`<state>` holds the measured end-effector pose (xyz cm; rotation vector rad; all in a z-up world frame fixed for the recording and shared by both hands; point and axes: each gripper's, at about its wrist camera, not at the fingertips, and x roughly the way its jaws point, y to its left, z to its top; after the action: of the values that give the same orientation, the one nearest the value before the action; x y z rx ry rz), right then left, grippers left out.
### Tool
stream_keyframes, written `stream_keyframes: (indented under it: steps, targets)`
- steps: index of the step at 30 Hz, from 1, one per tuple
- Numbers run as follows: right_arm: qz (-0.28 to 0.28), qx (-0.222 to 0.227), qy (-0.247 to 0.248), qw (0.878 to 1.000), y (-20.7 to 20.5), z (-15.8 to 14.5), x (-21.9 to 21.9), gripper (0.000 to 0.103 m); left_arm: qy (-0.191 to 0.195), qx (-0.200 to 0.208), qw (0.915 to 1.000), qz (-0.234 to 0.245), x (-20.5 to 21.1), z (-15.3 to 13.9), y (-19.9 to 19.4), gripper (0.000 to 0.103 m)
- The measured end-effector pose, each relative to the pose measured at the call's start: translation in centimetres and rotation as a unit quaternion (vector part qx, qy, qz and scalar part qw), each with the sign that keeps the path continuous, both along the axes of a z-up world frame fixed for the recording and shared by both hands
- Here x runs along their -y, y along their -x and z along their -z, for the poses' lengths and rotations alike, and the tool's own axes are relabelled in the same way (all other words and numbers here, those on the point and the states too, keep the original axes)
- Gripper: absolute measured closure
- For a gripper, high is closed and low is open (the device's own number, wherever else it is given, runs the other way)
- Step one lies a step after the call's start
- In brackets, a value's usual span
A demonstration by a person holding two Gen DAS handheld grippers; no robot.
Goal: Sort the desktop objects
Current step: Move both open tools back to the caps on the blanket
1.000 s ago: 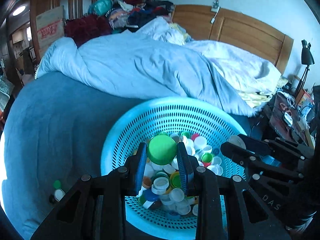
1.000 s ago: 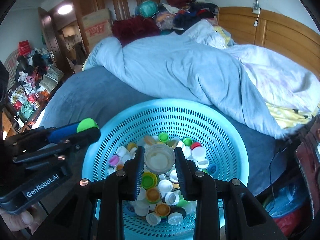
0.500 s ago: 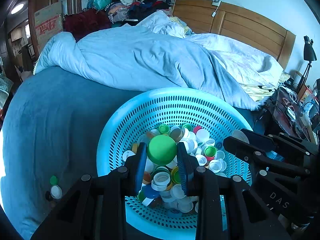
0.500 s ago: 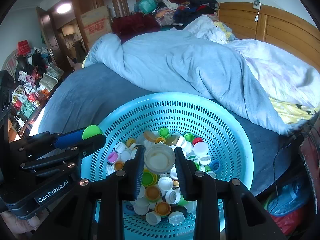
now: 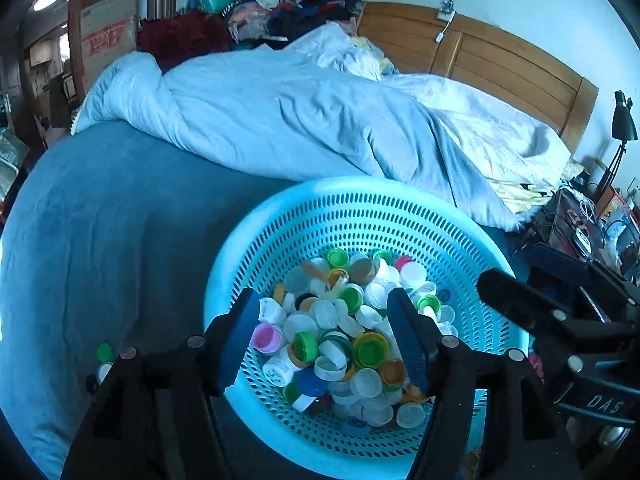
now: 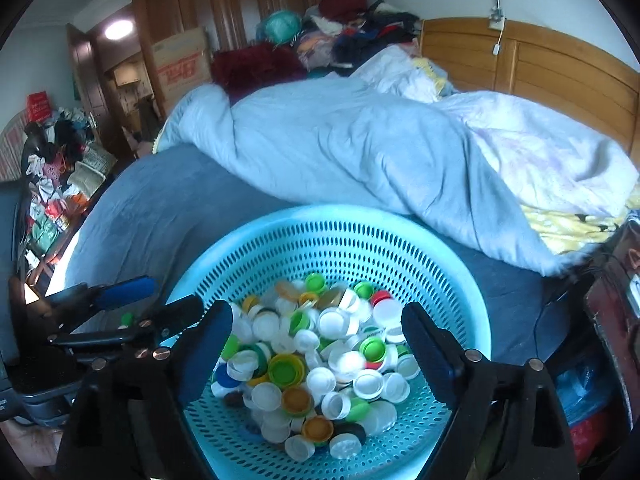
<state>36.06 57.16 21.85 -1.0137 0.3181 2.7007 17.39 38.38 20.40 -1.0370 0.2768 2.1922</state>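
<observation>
Now both grippers, left (image 5: 324, 336) and right (image 6: 318, 344), hung over the basket (image 5: 280, 216) on the bed, jaws opening and empty; their caps had dropped among the caps (image 6: 316, 352), sorted.

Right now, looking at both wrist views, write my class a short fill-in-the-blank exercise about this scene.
1. The bottle caps lie heaped inside a round perforated ____.
2. The basket stands on a bed whose cover is ____ in colour.
3. Neither the left gripper nor the right gripper has a ____ between its fingers.
4. The headboard behind the quilt is made of ____.

Missing words: basket; blue; cap; wood
</observation>
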Motion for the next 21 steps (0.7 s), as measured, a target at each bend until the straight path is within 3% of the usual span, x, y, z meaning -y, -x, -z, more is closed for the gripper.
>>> stream_keyframes:
  steps: [6, 11, 13, 17, 19, 21]
  targets:
    - [-0.032, -0.021, -0.001, 0.999, -0.2, -0.6, 2.2, 0.010, 0.000, -0.024, 0.9997, -0.008, 3.5, 0.2, 0.4, 0.043]
    - [-0.085, -0.033, -0.006, 0.996, -0.7, 0.1, 6.0, 0.010, -0.006, -0.031, 0.9939, -0.105, 14.5, 2.8, 3.5, 0.041]
    - [-0.105, -0.032, -0.006, 0.994, -0.7, 0.8, 7.5, 0.010, 0.012, -0.015, 0.9889, -0.148, 18.8, 4.9, 4.8, 0.038]
    - [-0.137, -0.014, -0.002, 0.990, -0.1, 2.6, 10.1, 0.010, 0.030, 0.064, 0.9674, -0.243, 27.4, 10.9, 7.0, 0.038]
    - [-0.147, -0.003, 0.000, 0.989, 0.5, 3.4, 10.9, 0.010, 0.025, 0.100, 0.9628, -0.250, 28.7, 13.0, 7.3, 0.038]
    - [-0.157, 0.008, 0.000, 0.988, 1.1, 4.2, 11.8, 0.010, 0.031, 0.112, 0.9644, -0.238, 28.1, 14.7, 7.2, 0.038]
